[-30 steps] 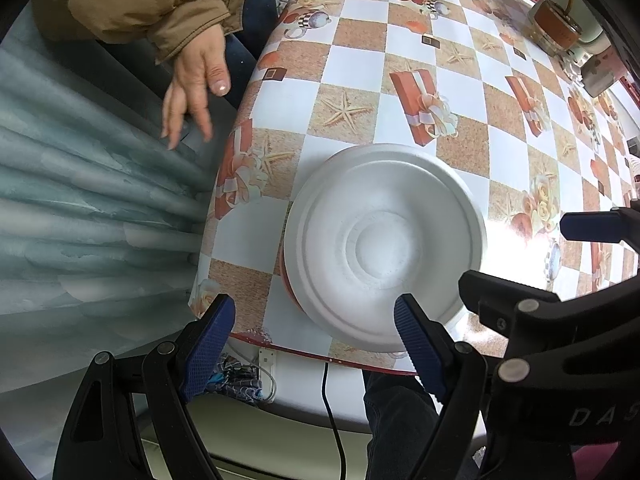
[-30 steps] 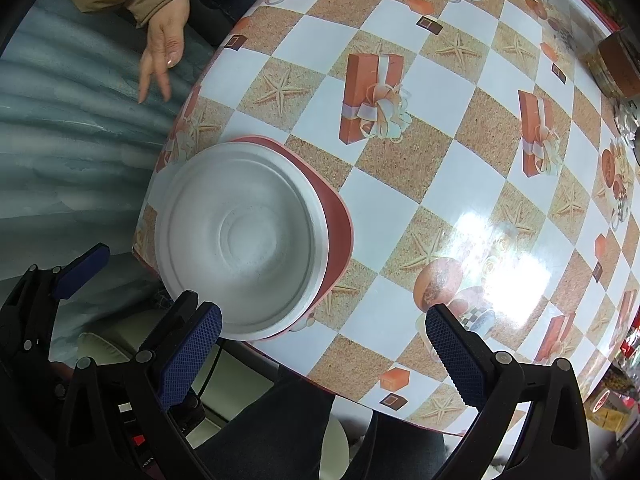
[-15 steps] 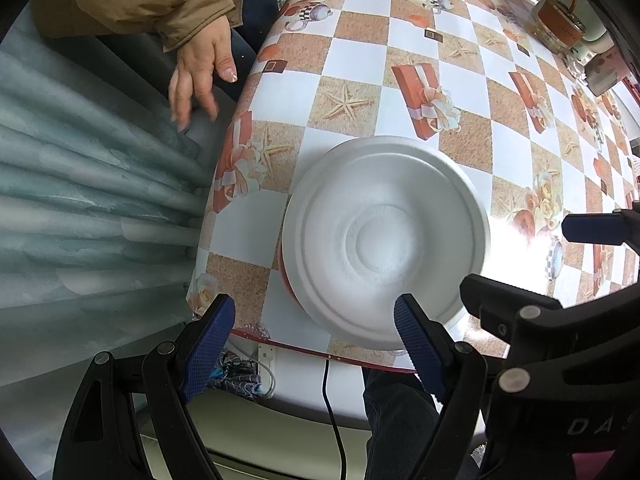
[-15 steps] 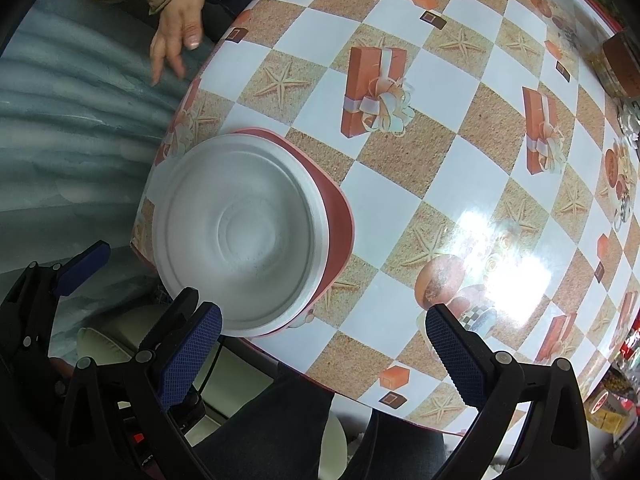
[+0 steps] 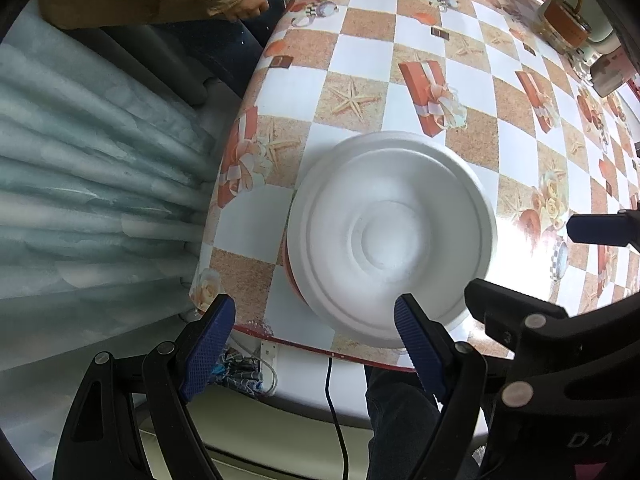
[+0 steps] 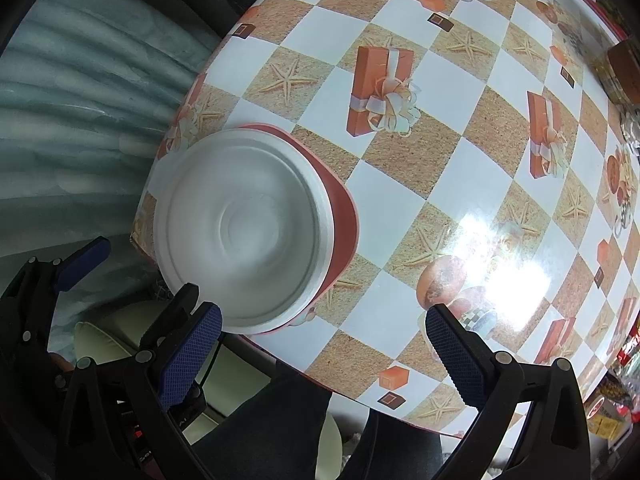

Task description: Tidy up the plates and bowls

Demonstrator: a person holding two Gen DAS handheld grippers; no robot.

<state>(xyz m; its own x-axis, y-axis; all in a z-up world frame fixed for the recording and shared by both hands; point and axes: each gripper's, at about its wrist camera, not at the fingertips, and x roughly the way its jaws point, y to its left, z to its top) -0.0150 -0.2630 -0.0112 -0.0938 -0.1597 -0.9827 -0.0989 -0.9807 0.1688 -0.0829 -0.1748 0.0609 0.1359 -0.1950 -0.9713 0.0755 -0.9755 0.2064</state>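
Note:
A stack of white bowls (image 5: 390, 236) (image 6: 240, 228) stands upside down near the table's front left corner, on a red plate (image 6: 342, 220) whose rim shows beside it. My left gripper (image 5: 316, 344) hangs open above the stack's near edge, with nothing between its blue pads. My right gripper (image 6: 324, 344) is open too, over the table to the right of the stack, holding nothing. One of its blue pads (image 5: 600, 230) shows at the right of the left wrist view.
The table (image 6: 440, 168) wears a checkered cloth with starfish and gift boxes. A person's hand and tan sleeve (image 5: 248, 4) are at the far left edge. A pale curtain (image 5: 88, 184) hangs left of the table. Jars and boxes (image 5: 568, 24) stand at the far right.
The other person's hand has drawn back from the curtain side toward the top of the view. Both grippers and the bowl stack stay where they were.

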